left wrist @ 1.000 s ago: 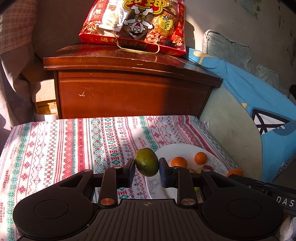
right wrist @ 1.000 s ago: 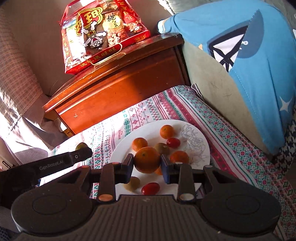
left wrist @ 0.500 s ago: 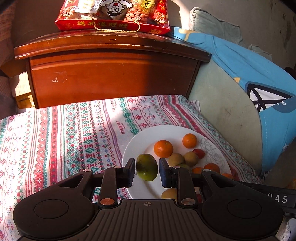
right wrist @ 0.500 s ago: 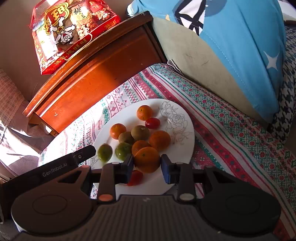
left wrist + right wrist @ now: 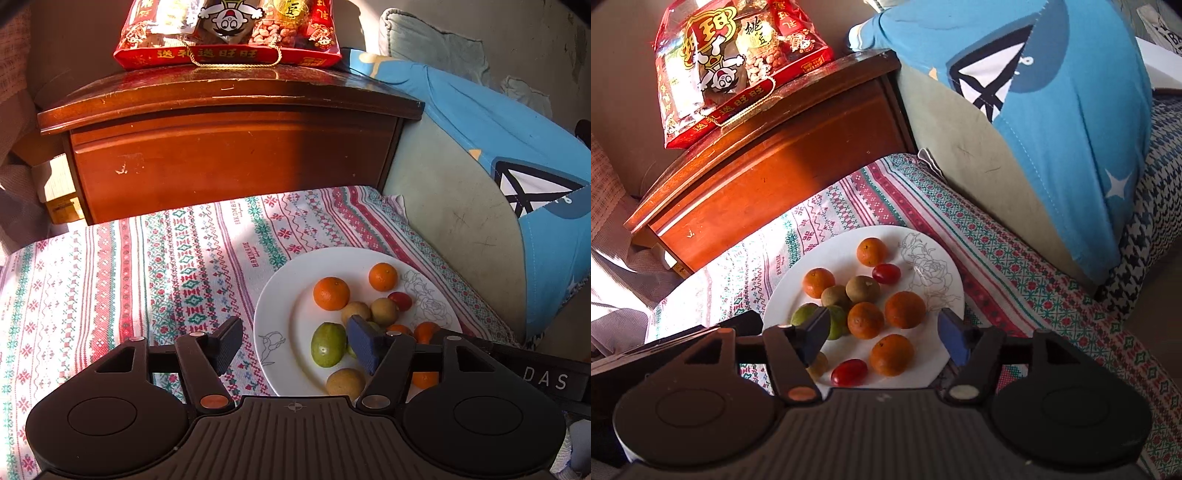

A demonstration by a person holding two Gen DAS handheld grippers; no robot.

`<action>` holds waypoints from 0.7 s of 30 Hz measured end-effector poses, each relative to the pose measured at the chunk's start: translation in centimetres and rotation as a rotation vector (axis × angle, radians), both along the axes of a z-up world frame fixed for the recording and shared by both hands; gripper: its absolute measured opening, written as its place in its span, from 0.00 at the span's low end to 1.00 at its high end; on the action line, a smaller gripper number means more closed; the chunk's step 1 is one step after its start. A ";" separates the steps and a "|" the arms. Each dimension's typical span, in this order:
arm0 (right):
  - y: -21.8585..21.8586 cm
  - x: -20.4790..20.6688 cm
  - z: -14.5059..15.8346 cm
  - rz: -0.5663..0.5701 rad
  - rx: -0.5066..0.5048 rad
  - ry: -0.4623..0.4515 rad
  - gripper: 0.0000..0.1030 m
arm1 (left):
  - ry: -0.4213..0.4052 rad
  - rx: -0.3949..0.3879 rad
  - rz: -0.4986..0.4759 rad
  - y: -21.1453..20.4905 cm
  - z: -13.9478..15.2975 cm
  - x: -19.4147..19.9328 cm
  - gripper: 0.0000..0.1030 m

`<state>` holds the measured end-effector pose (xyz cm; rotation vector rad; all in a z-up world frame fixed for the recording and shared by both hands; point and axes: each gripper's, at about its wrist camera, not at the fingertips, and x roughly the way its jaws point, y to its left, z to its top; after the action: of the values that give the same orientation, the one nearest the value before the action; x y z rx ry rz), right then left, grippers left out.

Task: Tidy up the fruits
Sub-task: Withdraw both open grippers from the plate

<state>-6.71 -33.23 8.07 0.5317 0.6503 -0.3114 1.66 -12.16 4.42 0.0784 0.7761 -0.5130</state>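
Observation:
A white plate (image 5: pixel 280 306) (image 5: pixel 934 254) on the patterned cloth holds several fruits: oranges, brown round fruits, green ones and red cherry tomatoes. In the left wrist view a green fruit (image 5: pixel 328 349) lies on the plate between the widening jaws of my left gripper (image 5: pixel 295 347), free of both pads. In the right wrist view an orange (image 5: pixel 891 354) rests on the plate's near part between the spreading jaws of my right gripper (image 5: pixel 882 336), with neither pad touching it. Both grippers are opening. The left gripper's dark arm shows at the left edge of the right wrist view.
The plate sits on a striped embroidered cloth (image 5: pixel 110 280) over a low surface. Behind it stands a dark wooden cabinet (image 5: pixel 229 147) with a red snack bag (image 5: pixel 229 33) on top. A blue cushion (image 5: pixel 1082 122) and a grey-green cushion (image 5: pixel 454 229) rise at the right.
Both grippers carried fruit over the plate and opened. The green fruit left the left jaws and the orange left the right jaws; both now lie on the plate.

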 end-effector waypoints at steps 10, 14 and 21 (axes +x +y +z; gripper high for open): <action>0.6 -1.6 1.1 -0.018 -0.034 0.095 0.76 | 0.053 0.045 0.054 1.9 1.8 -0.9 0.78; 1.5 -2.3 1.0 -0.009 -0.057 0.128 0.79 | 0.073 0.066 0.067 2.7 2.0 -1.7 0.80; 3.1 -1.4 0.4 -0.012 -0.093 0.161 0.81 | 0.128 0.078 0.088 3.8 1.5 -2.7 0.83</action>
<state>-8.09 -30.10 8.43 0.4245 0.7850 -0.3968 -1.00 -8.38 5.92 0.0837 0.9210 -0.4075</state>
